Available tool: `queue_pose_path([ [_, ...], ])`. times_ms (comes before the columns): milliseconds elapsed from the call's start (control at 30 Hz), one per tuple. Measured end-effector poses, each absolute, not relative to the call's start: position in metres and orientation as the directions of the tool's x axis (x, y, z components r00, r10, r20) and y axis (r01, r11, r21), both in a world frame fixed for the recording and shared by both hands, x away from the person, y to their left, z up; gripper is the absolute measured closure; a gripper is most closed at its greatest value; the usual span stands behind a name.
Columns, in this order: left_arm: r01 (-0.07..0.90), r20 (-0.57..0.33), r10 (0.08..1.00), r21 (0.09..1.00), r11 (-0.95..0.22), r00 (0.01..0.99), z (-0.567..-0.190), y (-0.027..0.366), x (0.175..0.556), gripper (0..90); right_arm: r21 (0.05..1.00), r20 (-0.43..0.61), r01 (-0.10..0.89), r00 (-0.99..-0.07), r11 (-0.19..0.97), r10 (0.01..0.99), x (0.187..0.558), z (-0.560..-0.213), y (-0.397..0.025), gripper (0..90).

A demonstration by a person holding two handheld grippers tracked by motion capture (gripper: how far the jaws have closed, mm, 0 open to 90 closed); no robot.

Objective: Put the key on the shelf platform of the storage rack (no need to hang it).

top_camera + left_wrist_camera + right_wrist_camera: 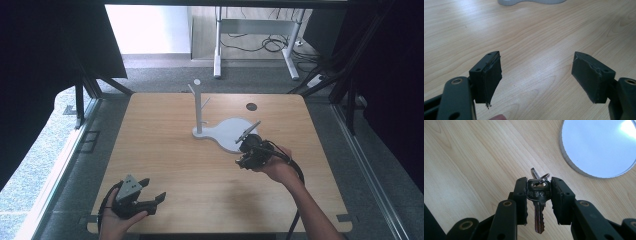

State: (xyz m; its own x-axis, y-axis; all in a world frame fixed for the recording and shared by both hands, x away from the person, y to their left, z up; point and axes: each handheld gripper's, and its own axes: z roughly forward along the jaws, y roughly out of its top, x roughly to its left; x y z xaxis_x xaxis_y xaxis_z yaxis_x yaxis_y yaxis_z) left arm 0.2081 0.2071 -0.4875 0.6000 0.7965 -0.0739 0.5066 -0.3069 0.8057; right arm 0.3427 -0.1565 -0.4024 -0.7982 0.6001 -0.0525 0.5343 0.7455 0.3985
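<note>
A light wooden table [200, 170] seen from above, with a person's two forearms entering from its near edge.

Nearest, at about 7 o'clock on the tabletop and close to the near edge, the left gripper [150, 192] sits in the person's left hand [114, 220]. Its two black jaws stand wide apart with nothing between them. In the left gripper view the left gripper [536, 75] frames bare wood grain, with open tabletop running ahead toward the pale base at the top edge.

Farther in, at about 3 o'clock from the table's centre, the right hand [274, 167] holds the right gripper [246, 141], angled toward 11 o'clock. In the right gripper view the right gripper [539, 195] has its jaws narrowed onto the head of a silver key [538, 205], pinching it from both sides; the blade hangs down toward the camera, and a small key ring [544, 177] with a second key [534, 173] sticks out beyond the jaw tips. The keys are held above the wood, just beside the curved edge of the white base [596, 145].

Beyond, near the table's centre toward 12 o'clock, the white stand [199, 107] rises upright with short side pegs from its flat rounded base [227, 132]. A small dark round hole [251, 106] lies at 1 o'clock, near the far edge. The left half of the table is open wood. Past the far edge are grey floor and white desk legs [217, 50] with cables.
</note>
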Motion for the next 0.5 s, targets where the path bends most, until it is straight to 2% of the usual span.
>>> queue_pose_path([
  [500, 0.51, -0.075, 0.797, 0.803, -0.308, 0.6, -0.489, 0.206, 0.209, 24.1, 0.403, -0.049, 0.55, -0.785, 0.731, 0.617, 0.36, -0.396, -0.157, 68.1],
])
